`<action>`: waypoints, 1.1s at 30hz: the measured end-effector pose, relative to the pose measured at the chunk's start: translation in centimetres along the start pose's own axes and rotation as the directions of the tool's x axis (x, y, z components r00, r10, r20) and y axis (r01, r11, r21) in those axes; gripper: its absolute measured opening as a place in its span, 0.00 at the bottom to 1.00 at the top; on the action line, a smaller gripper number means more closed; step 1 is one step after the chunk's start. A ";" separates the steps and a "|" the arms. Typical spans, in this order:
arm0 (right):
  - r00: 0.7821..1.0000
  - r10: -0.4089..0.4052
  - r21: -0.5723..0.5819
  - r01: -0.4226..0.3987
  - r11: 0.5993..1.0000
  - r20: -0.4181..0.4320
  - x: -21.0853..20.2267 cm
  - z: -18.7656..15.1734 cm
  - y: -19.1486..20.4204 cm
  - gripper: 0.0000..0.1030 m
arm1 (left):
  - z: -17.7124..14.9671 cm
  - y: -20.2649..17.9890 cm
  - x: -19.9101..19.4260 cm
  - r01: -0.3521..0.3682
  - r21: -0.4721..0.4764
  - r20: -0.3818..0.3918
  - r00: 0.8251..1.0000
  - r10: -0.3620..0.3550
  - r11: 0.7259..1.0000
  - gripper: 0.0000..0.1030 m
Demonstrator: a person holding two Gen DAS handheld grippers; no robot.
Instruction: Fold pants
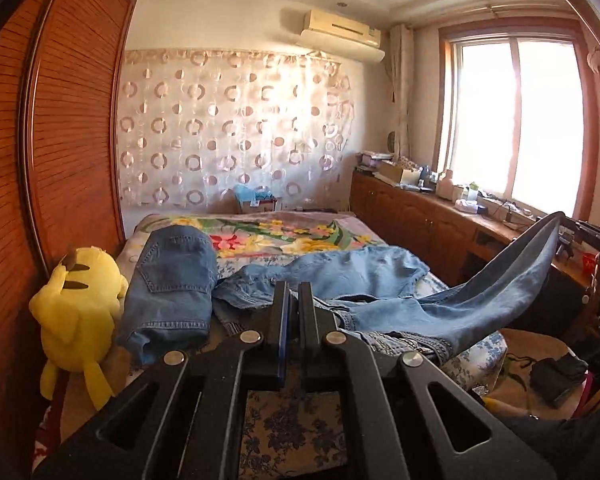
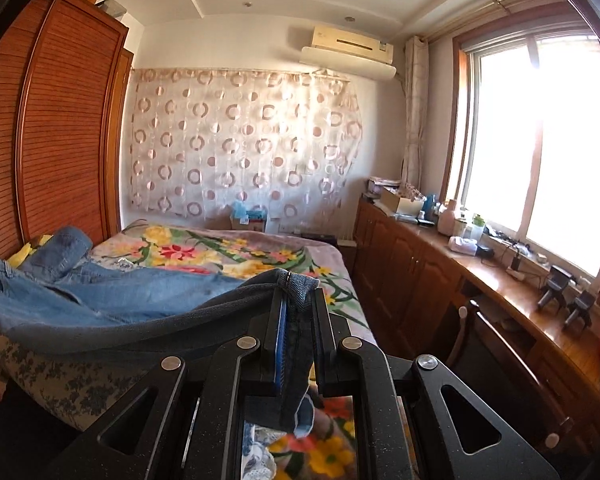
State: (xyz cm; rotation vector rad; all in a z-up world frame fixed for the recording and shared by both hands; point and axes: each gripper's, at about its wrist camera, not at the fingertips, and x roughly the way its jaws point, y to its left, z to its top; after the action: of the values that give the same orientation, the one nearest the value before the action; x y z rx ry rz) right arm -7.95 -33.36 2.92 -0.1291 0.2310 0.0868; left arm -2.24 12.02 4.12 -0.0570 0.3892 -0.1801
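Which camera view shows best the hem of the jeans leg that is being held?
The right wrist view: the hem sits close up, pinched inside the right tool, with its seam visible. In the left wrist view the same leg only rises toward the right, and its hem end is small and far away.

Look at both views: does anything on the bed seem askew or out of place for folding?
Yes. The jeans lie crumpled across the bed, with one leg pulled up off it, pinched at its hem by the right gripper. The left gripper holds nothing. A second pair lies folded near a yellow plush.
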 end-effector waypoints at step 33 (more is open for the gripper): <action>0.997 -0.023 -0.093 0.016 0.996 -0.078 21.2 1.6 4.8 0.11 | 4.2 5.0 15.7 -0.104 0.006 -0.113 0.988 0.104 0.995 0.05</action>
State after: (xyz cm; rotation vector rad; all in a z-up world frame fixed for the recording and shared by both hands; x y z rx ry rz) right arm 12.44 -26.87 -1.03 -0.2273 0.3042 0.0730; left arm 14.49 14.09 1.71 -0.0263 0.5042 -0.0802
